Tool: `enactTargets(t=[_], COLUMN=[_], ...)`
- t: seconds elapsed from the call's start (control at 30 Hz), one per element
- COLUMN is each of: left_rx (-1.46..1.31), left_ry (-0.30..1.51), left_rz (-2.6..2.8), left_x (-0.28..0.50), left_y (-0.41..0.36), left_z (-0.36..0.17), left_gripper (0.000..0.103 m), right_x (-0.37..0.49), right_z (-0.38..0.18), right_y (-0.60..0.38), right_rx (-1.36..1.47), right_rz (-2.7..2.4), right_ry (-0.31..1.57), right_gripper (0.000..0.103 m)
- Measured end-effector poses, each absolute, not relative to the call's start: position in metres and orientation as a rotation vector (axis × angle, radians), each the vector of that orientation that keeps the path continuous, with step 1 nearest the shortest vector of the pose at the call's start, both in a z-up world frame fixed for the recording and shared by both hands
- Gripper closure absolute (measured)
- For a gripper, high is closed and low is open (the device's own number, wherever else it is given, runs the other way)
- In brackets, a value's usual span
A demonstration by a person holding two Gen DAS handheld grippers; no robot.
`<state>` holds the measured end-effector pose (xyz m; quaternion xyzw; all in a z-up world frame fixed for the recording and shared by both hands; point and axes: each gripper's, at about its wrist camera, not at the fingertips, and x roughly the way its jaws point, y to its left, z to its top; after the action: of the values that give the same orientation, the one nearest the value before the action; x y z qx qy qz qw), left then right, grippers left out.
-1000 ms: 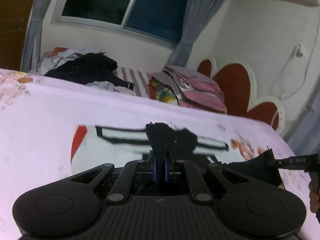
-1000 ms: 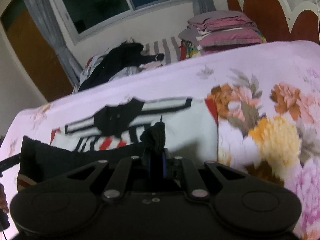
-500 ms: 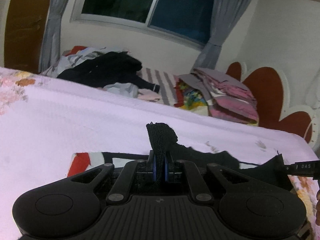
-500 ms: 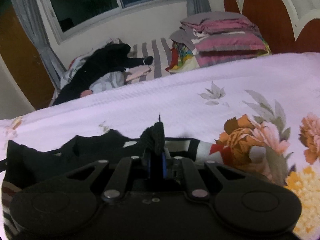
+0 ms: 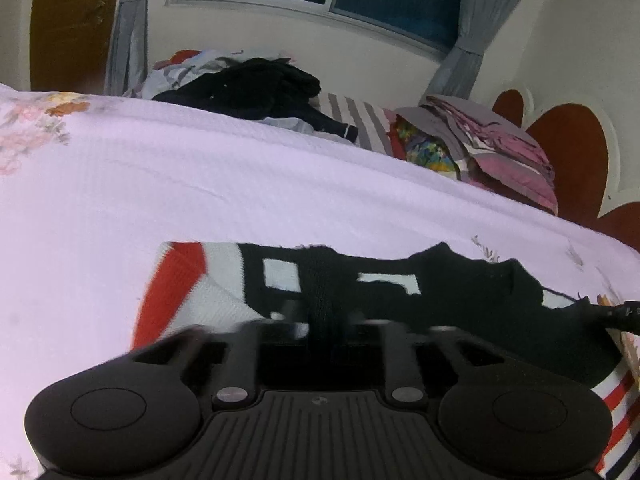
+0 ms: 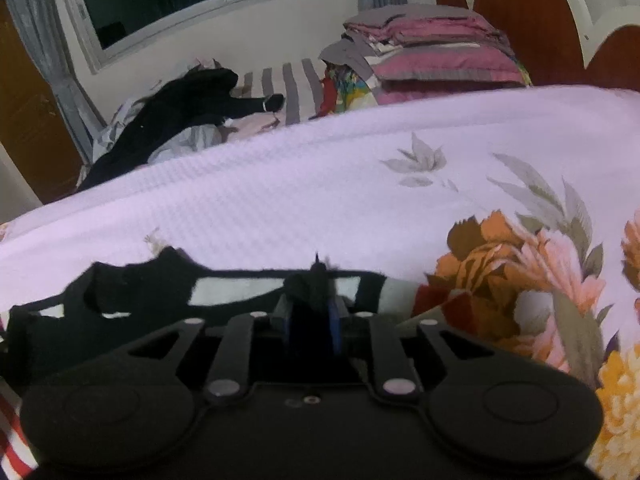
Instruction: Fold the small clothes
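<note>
A small knit garment [image 5: 224,292], white with black and red stripes and a black hem [image 5: 460,292], lies on the bed. My left gripper [image 5: 322,316] is blurred; its fingers have spread apart, with the black hem lying between them. My right gripper [image 6: 314,312] sits low on the garment [image 6: 224,292], its blue pads a little apart around a bunch of black hem [image 6: 308,284]. The right gripper's tip shows at the right edge of the left wrist view [image 5: 624,316].
A pale pink bedspread [image 5: 200,176] with flower prints [image 6: 520,264] covers the bed. A heap of dark clothes [image 5: 256,88] and stacked folded bedding [image 6: 432,48] lie at the far side, under the window. A red and white headboard [image 6: 520,12] stands at the right.
Both grippers carried the black hem forward and down onto the garment. The left fingers have opened; the hem tuft no longer stands up between them. The right pads have parted slightly.
</note>
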<state>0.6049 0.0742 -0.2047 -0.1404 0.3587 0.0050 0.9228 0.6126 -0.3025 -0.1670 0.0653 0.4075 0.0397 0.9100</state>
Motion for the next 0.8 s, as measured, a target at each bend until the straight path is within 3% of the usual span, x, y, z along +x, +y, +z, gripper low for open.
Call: enactTargets(t=[0.07, 0.33, 0.6, 0.8], left_rx=[-0.279, -0.2, -0.181, -0.145], left_ry=[0.727, 0.66, 0.739, 0.732], left_rz=[-0.012, -0.124, -0.096, -0.092], left_x=[0.597, 0.555, 0.555, 0.548], left_y=[0.075, 0.059, 0.049, 0.061], left_z=[-0.198, -0.167, -0.197, -0.204], left_gripper=[0.049, 0.049, 0.049, 0.049], right_x=[0.606, 0.576, 0.558, 0.557], right_z=[-0.158, -0.143, -0.168, -0.177], right_y=[-0.306, -0.297, -0.269, -0.282], right_rx=[0.145, 0.148, 0.072, 0.004], right_rz=[0.098, 0.185, 0.224, 0.138], right_ry=[0.828, 0.831, 0.895, 0.896], right_gripper=[0.079, 0.077, 0.076, 0.085])
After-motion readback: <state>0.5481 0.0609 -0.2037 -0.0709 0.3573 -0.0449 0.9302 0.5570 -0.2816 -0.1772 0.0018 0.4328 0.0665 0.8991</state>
